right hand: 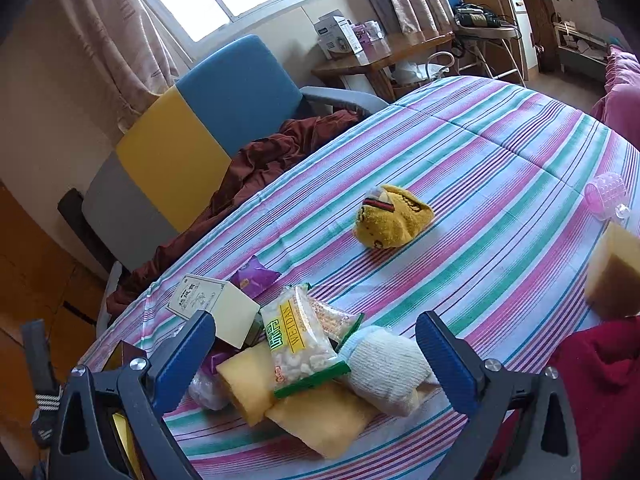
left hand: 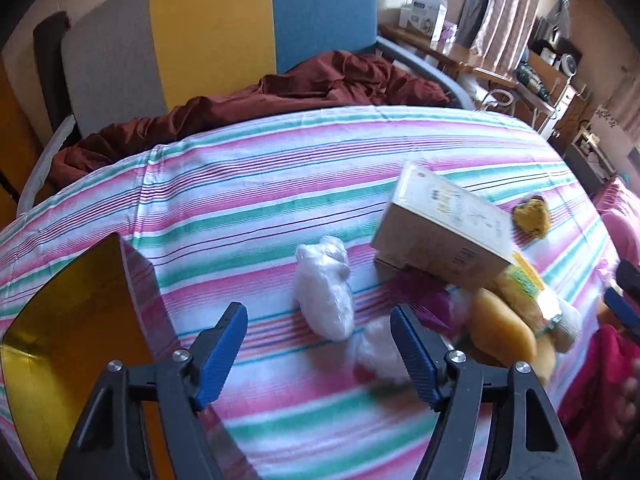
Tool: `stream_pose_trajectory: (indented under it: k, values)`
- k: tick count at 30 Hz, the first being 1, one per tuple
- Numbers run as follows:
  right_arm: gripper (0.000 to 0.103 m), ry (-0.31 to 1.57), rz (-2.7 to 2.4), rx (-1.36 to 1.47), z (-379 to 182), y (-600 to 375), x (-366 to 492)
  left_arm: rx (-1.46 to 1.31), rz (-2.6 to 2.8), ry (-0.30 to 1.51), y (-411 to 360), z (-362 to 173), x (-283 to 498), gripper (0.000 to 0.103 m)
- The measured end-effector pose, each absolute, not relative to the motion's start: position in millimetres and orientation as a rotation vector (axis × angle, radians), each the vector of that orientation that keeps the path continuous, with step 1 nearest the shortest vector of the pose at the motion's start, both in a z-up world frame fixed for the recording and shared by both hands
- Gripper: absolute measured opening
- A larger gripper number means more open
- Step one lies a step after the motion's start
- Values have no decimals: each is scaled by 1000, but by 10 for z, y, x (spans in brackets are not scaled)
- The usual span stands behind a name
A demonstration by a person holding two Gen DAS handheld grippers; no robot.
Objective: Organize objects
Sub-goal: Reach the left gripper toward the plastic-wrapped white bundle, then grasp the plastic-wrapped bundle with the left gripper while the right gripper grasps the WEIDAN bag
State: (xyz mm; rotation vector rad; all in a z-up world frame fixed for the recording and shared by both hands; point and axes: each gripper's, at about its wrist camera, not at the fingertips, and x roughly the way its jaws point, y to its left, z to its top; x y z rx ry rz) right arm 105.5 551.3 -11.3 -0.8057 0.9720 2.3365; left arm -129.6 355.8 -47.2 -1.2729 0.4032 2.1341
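Note:
On the striped bedsheet [left hand: 248, 200] a crumpled white plastic bag [left hand: 324, 288] lies just beyond my left gripper [left hand: 320, 356], which is open with nothing between its blue pads. To its right a cream box [left hand: 440, 232] leans on a pile. In the right wrist view that pile holds a green-edged snack bag [right hand: 296, 344], yellow buns [right hand: 320, 416], a white knitted roll [right hand: 384, 364] and the cream box [right hand: 224, 308]. My right gripper [right hand: 316, 360] hovers open over the pile, touching nothing. A yellow plush toy [right hand: 392, 216] lies alone farther back.
An open gold-lined box [left hand: 60, 340] stands at the left. A purple packet [right hand: 252, 276] lies behind the cream box. A pink roller [right hand: 606, 196] and a yellow block [right hand: 616, 276] sit at the right, red cloth [right hand: 600, 380] below. A maroon blanket [left hand: 280, 92] and padded headboard [left hand: 212, 28] lie beyond.

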Motion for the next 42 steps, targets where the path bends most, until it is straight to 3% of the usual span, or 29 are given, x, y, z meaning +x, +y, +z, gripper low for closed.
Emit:
stream_pose_trajectory:
  k: [3, 6, 9, 16, 22, 27, 42]
  values:
    - [102, 977, 2337, -808, -119, 5511, 1051, -1347, 2112, 389, 3700, -668, -1458, 61]
    - [102, 1012, 2318, -788, -132, 5552, 1095, -1387, 2115, 412, 3832, -813, -1547, 61]
    - [102, 1061, 2286, -759, -157, 5612, 1157, -1447, 2087, 393, 3869, -948, -1600, 35]
    - [100, 1169, 2193, -698, -225, 5768, 1296, -1361, 2074, 353, 3669, -785, -1300, 33]
    - [97, 1136, 2191, -734, -231, 5744, 1243, -1293, 2060, 294, 3356, -534, -940, 33]
    - [94, 1029, 2229, -824, -218, 5626, 1100, -1214, 2072, 276, 3063, -343, -671, 33]
    - [68, 709, 2330, -1194, -290, 5146, 610, -1133, 2199, 160, 2119, -94, -421, 34]
